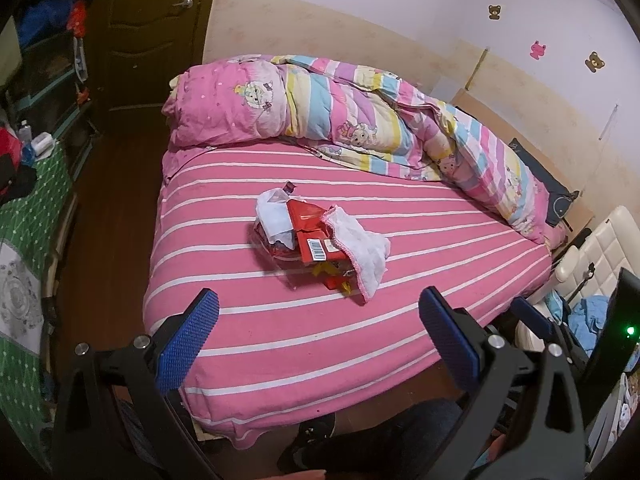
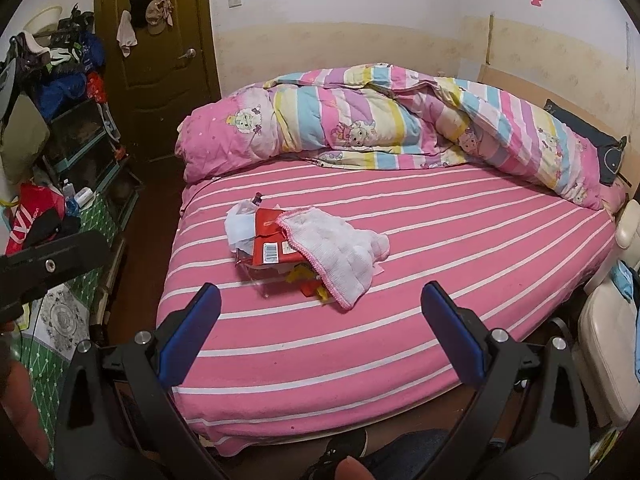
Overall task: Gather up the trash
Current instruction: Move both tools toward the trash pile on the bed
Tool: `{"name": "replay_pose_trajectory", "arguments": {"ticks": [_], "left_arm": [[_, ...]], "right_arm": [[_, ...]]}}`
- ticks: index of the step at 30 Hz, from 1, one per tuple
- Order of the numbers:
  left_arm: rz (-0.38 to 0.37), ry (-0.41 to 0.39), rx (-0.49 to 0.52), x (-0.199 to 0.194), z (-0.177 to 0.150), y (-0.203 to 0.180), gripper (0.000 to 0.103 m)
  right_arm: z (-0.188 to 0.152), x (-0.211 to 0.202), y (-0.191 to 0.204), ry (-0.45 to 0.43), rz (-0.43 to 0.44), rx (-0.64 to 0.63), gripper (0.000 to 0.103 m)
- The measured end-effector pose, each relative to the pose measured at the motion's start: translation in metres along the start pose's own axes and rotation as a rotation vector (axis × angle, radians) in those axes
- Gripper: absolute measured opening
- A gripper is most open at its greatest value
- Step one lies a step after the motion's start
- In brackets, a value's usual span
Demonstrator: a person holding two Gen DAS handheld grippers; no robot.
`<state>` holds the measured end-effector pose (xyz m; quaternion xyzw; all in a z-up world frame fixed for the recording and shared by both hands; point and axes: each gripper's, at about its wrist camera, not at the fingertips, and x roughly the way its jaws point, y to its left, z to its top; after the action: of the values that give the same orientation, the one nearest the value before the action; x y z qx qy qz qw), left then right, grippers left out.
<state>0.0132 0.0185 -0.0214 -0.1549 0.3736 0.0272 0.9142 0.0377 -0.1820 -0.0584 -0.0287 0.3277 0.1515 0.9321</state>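
Both claws, left (image 1: 319,318) and right (image 2: 321,316), stand spread apart and empty above the bed (image 2: 400,344). Trash pile (image 2: 280,254) lies mid-mattress, a white cloth (image 2: 344,258) draped over it. Recommended: lift cloth aside, then pinch the red wrapper (image 2: 270,240).

A small heap of trash lies near the middle of the pink striped bed (image 1: 280,320). A red wrapper (image 1: 316,236) with a barcode label lies flat on top, crumpled white tissue (image 1: 276,216) beside it, yellow and red scraps (image 1: 336,276) poking out below. A white cloth with pink trim (image 1: 360,256) drapes over the wrapper's edge.
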Motion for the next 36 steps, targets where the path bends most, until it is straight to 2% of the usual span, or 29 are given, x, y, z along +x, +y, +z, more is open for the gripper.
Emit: {"name": "replay_pose_trajectory", "arguments": {"ticks": [12,36], "left_arm": [[-0.022,-0.009,0.038,-0.002,-0.004,-0.01,0.097],[-0.046,-0.021,0.019,-0.005,-0.006,-0.008,0.097]], "right_arm": [[-0.004,-0.005,-0.007,-0.019,0.01,0.021,0.099],[-0.008,-0.013,-0.019,-0.049,0.064,0.053,0.099]]}}
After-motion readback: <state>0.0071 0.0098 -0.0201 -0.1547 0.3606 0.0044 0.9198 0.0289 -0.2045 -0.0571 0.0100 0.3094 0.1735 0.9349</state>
